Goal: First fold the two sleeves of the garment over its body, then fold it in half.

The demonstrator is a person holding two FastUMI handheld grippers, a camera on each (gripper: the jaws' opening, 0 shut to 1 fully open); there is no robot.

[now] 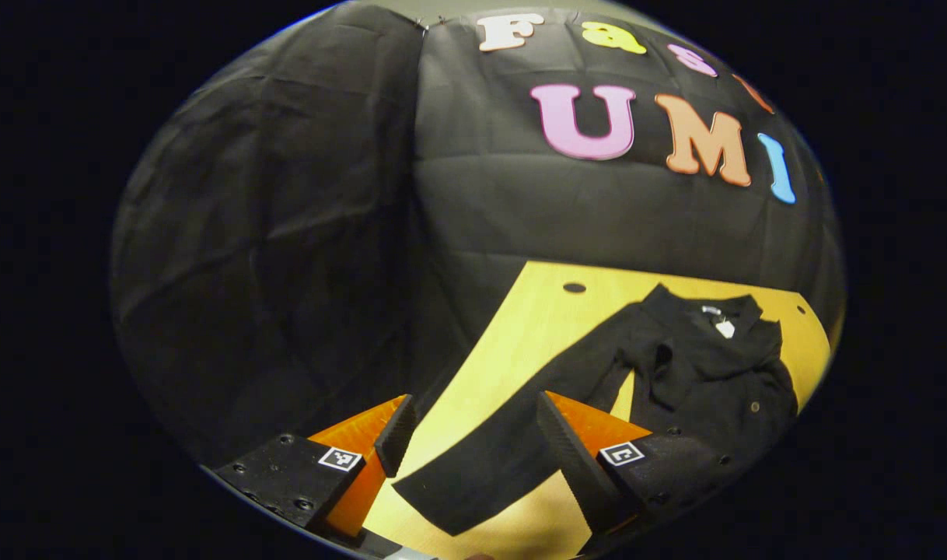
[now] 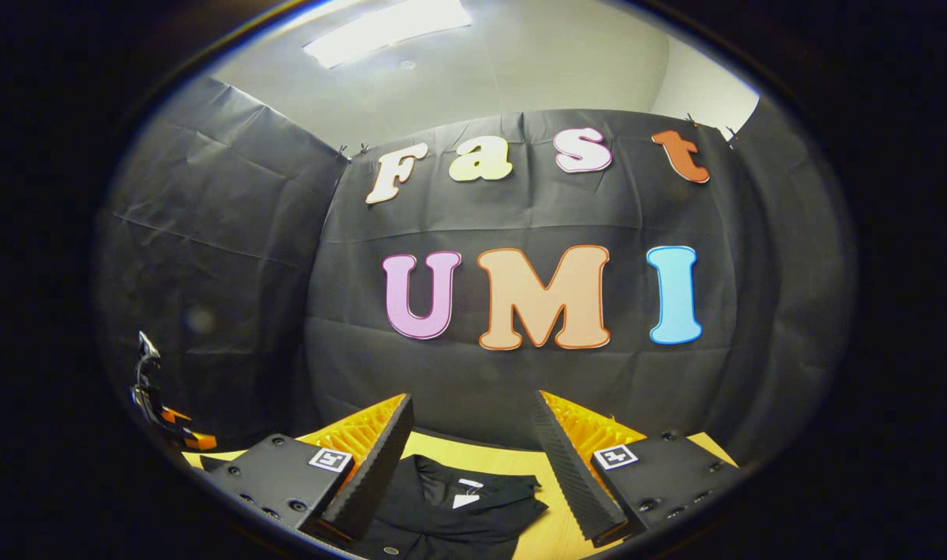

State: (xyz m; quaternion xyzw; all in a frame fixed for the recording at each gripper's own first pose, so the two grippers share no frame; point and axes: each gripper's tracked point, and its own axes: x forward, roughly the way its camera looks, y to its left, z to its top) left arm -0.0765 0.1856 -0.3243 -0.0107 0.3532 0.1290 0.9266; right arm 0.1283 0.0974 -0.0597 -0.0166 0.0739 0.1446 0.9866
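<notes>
From the right gripper view I get just the garment (image 2: 450, 505) collar, its body cut off below; the left gripper (image 2: 162, 412) is half cropped at the edge

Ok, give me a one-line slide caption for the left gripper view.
Open left gripper hovering above the spread sleeve of a black garment lying on the yellow table, sleeves not yet folded.

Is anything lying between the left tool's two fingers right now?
Yes. In the left gripper view, the black garment's outstretched sleeve lies on the yellow table and runs through the gap of the open left tool, untouched by either finger.
</notes>
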